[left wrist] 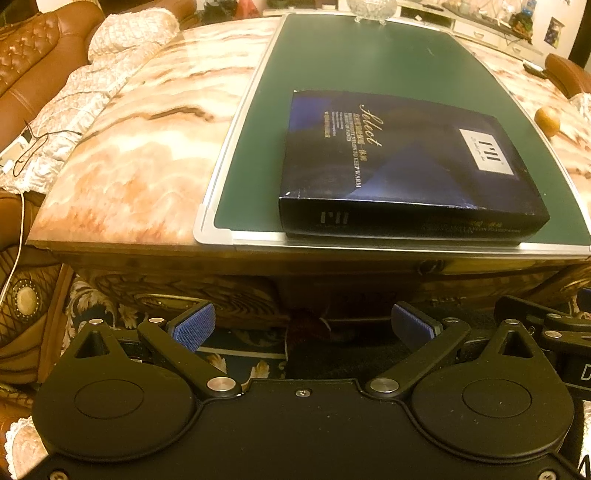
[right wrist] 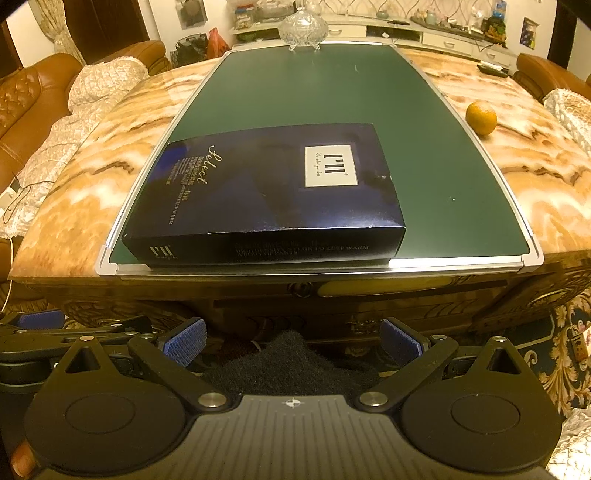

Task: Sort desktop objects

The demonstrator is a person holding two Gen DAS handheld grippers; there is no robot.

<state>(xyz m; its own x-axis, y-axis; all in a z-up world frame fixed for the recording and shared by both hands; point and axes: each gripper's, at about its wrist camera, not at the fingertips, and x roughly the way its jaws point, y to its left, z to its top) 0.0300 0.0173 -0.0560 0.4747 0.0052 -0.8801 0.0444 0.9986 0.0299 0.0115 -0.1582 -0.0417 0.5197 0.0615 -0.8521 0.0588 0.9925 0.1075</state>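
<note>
A flat dark blue box [left wrist: 402, 162] [right wrist: 269, 192] lies on the near end of a green board [left wrist: 369, 62] [right wrist: 314, 88] with a silver frame, on the marble table. An orange [left wrist: 547, 122] [right wrist: 481, 118] sits on the marble to the right of the board. A glass bowl [left wrist: 371, 9] [right wrist: 303, 27] stands at the board's far end. My left gripper [left wrist: 303, 325] is open and empty, held below and in front of the table's near edge. My right gripper [right wrist: 293, 338] is open and empty too, beside it at the same height.
The marble table [left wrist: 147, 147] [right wrist: 92, 177] has a carved wooden front. A brown leather sofa with white cushions [left wrist: 44, 66] [right wrist: 44, 110] stands to the left. A white cabinet with clutter [right wrist: 424, 29] is at the back. A patterned rug [right wrist: 561, 343] covers the floor.
</note>
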